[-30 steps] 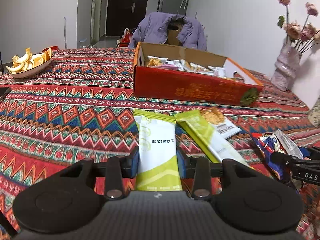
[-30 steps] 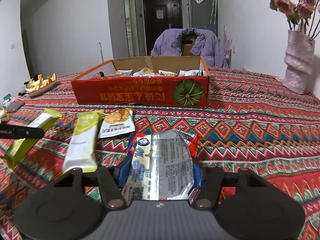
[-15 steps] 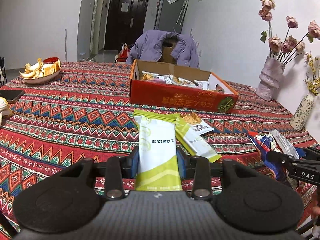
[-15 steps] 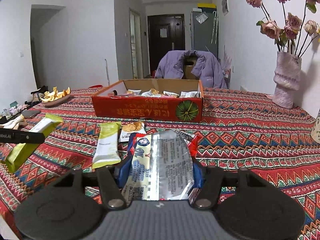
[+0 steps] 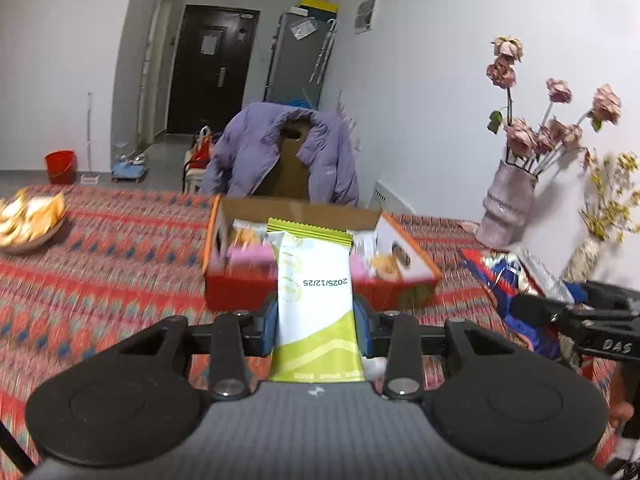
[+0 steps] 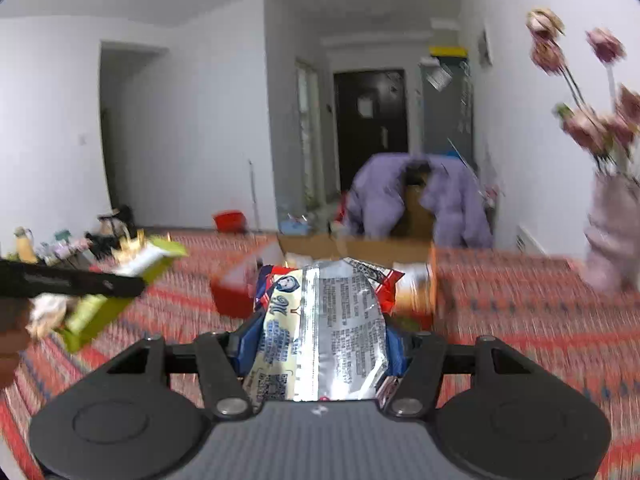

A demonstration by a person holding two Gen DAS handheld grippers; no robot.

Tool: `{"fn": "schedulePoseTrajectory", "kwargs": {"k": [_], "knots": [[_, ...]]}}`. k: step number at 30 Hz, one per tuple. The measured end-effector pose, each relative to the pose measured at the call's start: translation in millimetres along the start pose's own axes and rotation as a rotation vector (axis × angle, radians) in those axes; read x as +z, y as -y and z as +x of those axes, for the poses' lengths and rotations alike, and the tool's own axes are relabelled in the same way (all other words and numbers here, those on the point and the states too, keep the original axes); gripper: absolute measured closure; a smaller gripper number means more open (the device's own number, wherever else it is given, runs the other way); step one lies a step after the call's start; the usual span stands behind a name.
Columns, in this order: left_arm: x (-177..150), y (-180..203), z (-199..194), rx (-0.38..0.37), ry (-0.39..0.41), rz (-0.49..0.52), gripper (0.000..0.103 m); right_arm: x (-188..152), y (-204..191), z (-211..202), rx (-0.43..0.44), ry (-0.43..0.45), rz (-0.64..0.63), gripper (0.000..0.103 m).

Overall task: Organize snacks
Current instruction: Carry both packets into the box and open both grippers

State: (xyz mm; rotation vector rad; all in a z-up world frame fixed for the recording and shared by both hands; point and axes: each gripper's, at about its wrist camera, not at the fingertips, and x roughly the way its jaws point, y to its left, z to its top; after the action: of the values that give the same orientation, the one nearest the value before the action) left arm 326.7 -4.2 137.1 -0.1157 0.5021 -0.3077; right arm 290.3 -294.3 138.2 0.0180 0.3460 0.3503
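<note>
Left gripper [image 5: 316,316] clamps a flat green-and-white packet [image 5: 314,300]; right gripper [image 6: 320,344] clamps a crinkly foil bag [image 6: 324,328]. Both are above the patterned tablecloth [image 5: 120,264], near the open cardboard box [image 5: 240,292].

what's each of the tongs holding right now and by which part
Left tongs pinch the green and white snack bar across its lower half. Right tongs clamp the silver snack bag across its lower middle.
</note>
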Motion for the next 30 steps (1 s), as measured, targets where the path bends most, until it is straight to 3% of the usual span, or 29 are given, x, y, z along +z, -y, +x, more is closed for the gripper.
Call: {"fn": "schedulePoseTrajectory", "kwargs": {"k": [4,7,10,16,20,22,25,30], "knots": [[46.1,-9.1,69.0,0.002,-0.036,-0.033,0.065,37.4,24.6,67.0,0.013,-0.024,0.006,0.043],[66.0,-17.6,127.8,0.023,-0.081,-0.071,0.065,50.0,44.1,130.7,-0.034,-0.076,0.017,0.043],[77.2,-25.8,182.5,0.031,-0.140,-0.107,0.065,48.4,62.9,192.5,-0.078,-0.146,0.040,0.043],[74.4,-36.8,270.4,0.058,-0.261,-0.134,0.065,23.6,73.3,265.4,-0.182,-0.238,0.018,0.043],[58.3,-39.6,295.7,0.077,-0.296,-0.123,0.063,10.8,71.9,281.9,-0.217,-0.263,0.005,0.043],[50.9,-39.1,295.6,0.086,-0.288,-0.113,0.061,6.3,69.3,286.9,-0.254,-0.265,-0.014,0.042],[45.5,-40.2,293.8,0.080,-0.272,-0.098,0.047,3.3,67.6,285.3,-0.260,-0.260,-0.022,0.035],[52.3,-39.2,274.6,0.073,-0.241,-0.072,0.044,12.7,60.9,270.6,-0.251,-0.241,-0.050,0.031]]}}
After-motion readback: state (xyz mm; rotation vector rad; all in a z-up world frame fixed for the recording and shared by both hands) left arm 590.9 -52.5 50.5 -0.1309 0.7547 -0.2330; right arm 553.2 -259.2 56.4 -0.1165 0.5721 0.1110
